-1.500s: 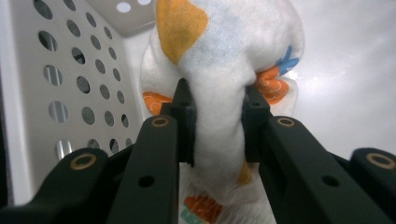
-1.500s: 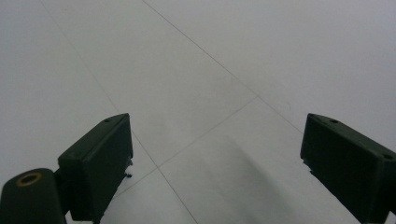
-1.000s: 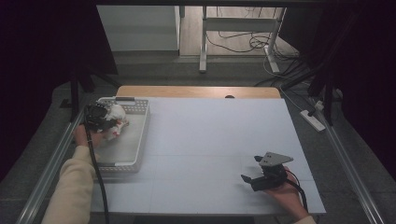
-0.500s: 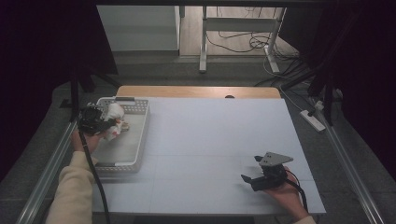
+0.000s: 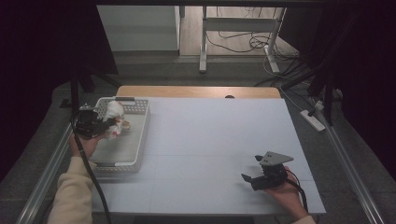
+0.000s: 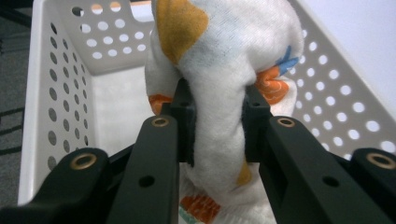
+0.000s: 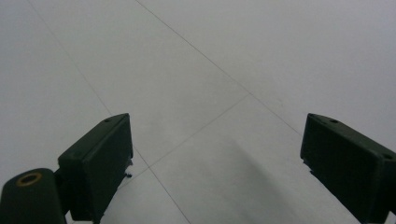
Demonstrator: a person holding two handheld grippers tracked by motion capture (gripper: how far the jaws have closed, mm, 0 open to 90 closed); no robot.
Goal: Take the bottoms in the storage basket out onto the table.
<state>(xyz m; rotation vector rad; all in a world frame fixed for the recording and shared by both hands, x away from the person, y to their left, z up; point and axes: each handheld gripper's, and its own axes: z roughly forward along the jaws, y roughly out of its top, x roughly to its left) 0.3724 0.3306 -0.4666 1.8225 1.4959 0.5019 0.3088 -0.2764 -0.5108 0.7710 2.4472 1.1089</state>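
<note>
Cloth (image 6: 219,93), white with orange patches and a small blue mark, sits pinched between the jaws of the left gripper (image 6: 217,121); both black pads press into its bunched folds, so the jaws are closed tight on it. In the high view the cloth (image 5: 113,120) hangs over the white perforated basket (image 5: 140,116), which stands at the left edge of the pale table (image 5: 219,135). The basket's holed walls (image 6: 60,93) rise on both sides of the cloth in the left gripper view, close enough to hem it in, and its bare floor lies just behind and below the bundle. A black cable (image 5: 91,172) trails from the left gripper (image 5: 95,126) down along the cream sleeve (image 5: 70,196).

The right gripper (image 5: 254,177) rests low over the table near its front right corner, well apart from the basket, a grey three-cornered plate (image 5: 275,157) on its top. Its jaws stand wide apart with nothing between them, only table surface crossed by thin seam lines (image 7: 205,123).

Compared with a second ago, the left gripper and the cloth have shifted toward the left rim of the basket and slightly upward, the grip unchanged. The right gripper has kept its place.
</note>
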